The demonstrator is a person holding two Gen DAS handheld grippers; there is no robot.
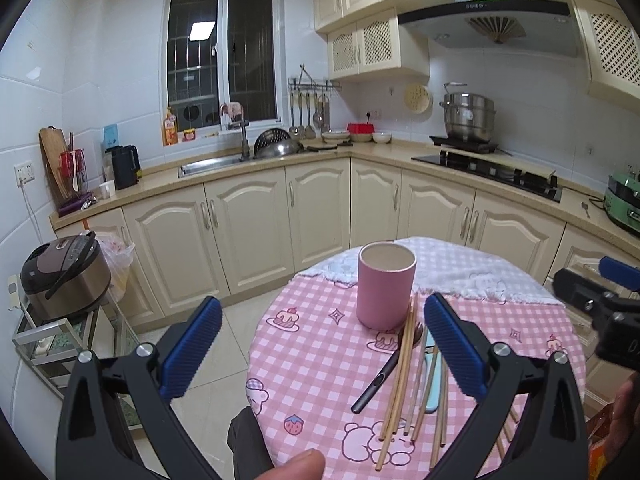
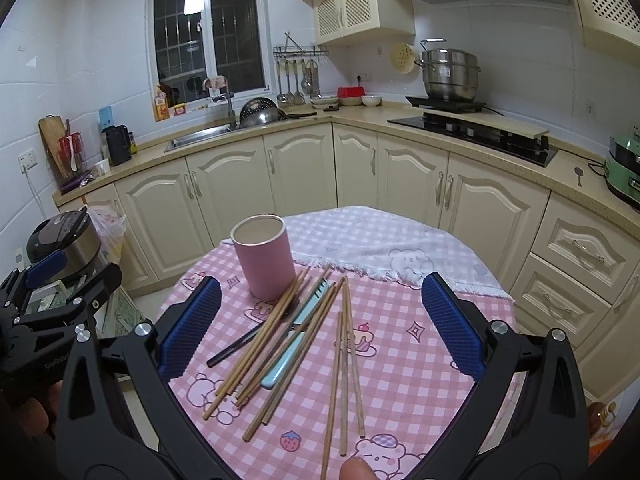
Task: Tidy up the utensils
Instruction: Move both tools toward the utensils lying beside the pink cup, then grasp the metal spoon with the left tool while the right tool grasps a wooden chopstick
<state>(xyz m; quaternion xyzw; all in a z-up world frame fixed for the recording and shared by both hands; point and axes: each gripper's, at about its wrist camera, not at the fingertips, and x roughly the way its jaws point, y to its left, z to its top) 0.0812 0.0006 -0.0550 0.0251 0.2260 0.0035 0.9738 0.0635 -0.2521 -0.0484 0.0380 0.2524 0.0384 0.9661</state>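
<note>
A pink cylindrical holder (image 1: 386,285) (image 2: 262,256) stands upright and looks empty on the round table (image 2: 420,364) with a pink checked cloth. In front of it lies a loose heap of several wooden chopsticks (image 2: 276,340) (image 1: 400,376), a dark-handled spoon (image 1: 380,376) (image 2: 236,348) and a light-blue-handled utensil (image 2: 294,344) (image 1: 434,380). Three chopsticks (image 2: 344,368) lie apart to the right. My left gripper (image 1: 322,350) hovers open over the table's left edge. My right gripper (image 2: 320,328) hovers open above the heap, holding nothing.
A white checked cloth (image 2: 380,240) covers the table's far side. Cream cabinets (image 1: 248,228), a sink (image 1: 208,166) and a stove (image 2: 480,130) ring the room. A rice cooker (image 1: 64,276) sits on a low rack at left. A thumb (image 1: 296,466) shows below.
</note>
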